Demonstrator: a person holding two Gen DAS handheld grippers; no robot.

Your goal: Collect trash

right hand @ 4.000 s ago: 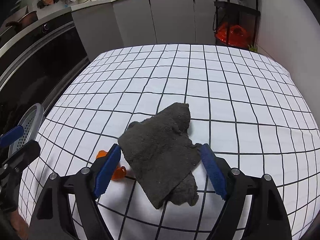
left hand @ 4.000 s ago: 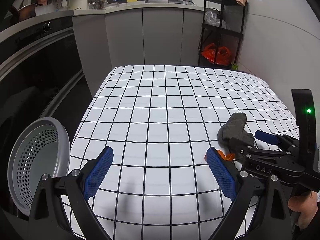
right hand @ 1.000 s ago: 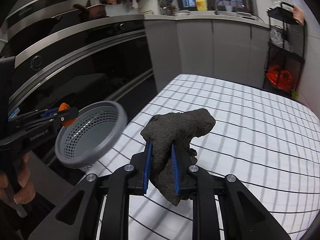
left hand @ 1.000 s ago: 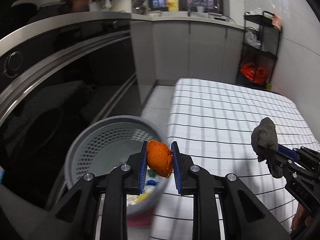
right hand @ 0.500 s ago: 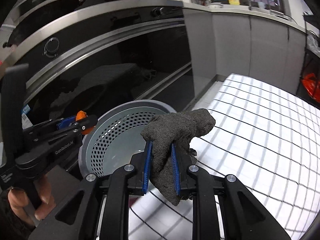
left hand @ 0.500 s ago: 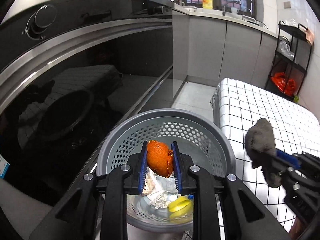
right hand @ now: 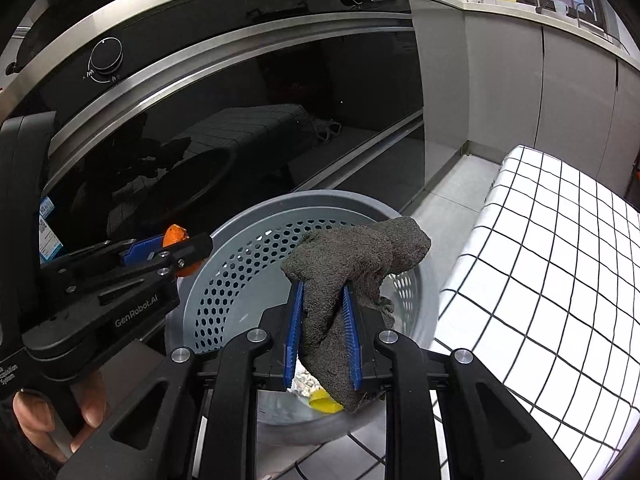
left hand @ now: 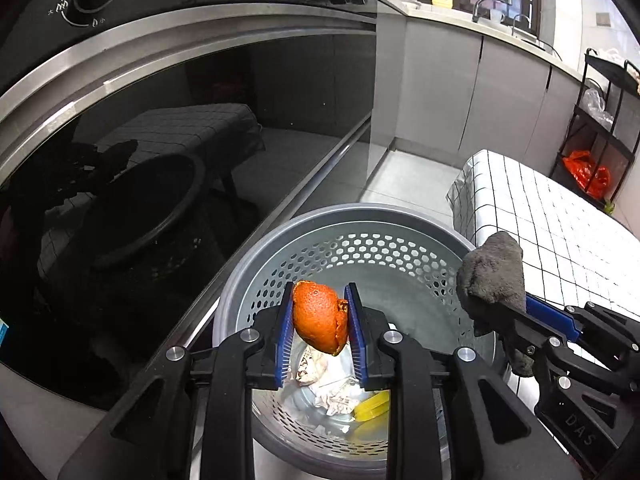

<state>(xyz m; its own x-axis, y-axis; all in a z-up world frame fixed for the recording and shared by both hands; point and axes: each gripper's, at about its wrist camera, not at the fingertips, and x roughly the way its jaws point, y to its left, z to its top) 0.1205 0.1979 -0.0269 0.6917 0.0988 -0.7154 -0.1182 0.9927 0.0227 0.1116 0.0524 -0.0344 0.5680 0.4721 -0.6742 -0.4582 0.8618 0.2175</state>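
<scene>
Kitchen floor bin (left hand: 256,264) at lower centre sits under both tongs: left tongs (left hand: 320,334), just easing open, still pinch orange peel (left hand: 319,322), right tongs (right hand: 323,334) clamp grey rag (right hand: 352,256); drop step, next likely spread both to release.

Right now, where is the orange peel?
In the left wrist view the orange peel sits between the left gripper's jaws, above the grey perforated bin, left of the grey cloth.
</scene>
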